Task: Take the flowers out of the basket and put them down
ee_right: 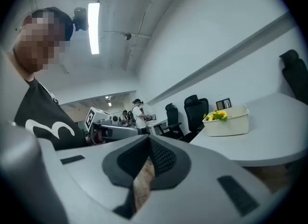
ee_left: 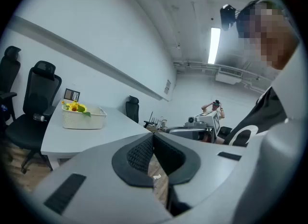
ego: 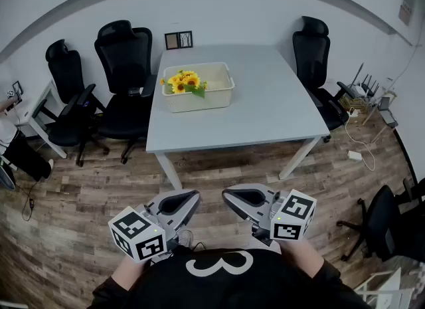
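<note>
Grey table [ego: 265,108] stands well ahead; sunflowers [ego: 184,82] lie in the cream basket [ego: 199,100] on its far left; left gripper [ego: 194,196] and right gripper [ego: 226,195] hang low, well short of it, jaws closed on nothing; probably because the approach hasn't begun.

Bare tabletop [ego: 265,98] around basket [ego: 211,97], chairs [ego: 125,68] at both sides

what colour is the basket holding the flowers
Cream-white; the basket shows best in the head view.
</note>
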`<state>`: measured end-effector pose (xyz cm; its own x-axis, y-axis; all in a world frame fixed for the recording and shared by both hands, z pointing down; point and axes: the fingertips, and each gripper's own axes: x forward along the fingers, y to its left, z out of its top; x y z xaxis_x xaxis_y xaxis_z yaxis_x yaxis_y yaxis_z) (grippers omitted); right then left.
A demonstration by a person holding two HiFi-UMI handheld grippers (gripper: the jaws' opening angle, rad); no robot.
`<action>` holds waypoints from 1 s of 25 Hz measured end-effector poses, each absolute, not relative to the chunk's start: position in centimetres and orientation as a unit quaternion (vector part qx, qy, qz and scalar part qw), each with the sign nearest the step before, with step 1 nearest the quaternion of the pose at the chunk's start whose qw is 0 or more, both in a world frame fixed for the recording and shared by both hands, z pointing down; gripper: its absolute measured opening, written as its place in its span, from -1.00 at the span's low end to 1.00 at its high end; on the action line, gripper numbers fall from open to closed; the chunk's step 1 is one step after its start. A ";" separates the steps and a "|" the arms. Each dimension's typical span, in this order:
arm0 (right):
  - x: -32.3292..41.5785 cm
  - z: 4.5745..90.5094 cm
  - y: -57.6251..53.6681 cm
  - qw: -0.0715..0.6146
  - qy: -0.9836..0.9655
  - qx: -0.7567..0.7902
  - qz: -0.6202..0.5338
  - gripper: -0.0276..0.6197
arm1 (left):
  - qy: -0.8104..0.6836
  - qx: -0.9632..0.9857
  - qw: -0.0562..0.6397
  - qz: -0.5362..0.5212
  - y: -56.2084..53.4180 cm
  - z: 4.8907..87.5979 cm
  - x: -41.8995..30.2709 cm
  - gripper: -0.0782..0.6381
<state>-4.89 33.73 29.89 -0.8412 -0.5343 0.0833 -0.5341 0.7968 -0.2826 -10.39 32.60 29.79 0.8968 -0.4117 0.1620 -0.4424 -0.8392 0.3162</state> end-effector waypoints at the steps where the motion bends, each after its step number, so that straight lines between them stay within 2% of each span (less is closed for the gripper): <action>1: -4.9 29.8 33.7 0.000 0.948 -0.281 -0.148 -0.90 | -0.223 0.958 0.175 0.044 32.6 29.8 -10.3 -0.75; 25: -3.7 28.5 34.1 0.044 0.949 -0.264 -0.167 -0.89 | -0.198 0.963 0.176 0.054 32.3 29.7 -8.0 -0.75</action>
<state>-3.65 34.13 28.52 -0.8564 -0.5163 0.0054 -0.4870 0.8041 -0.3409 -8.03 32.27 29.67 0.9159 -0.3618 0.1739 -0.3999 -0.8595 0.3182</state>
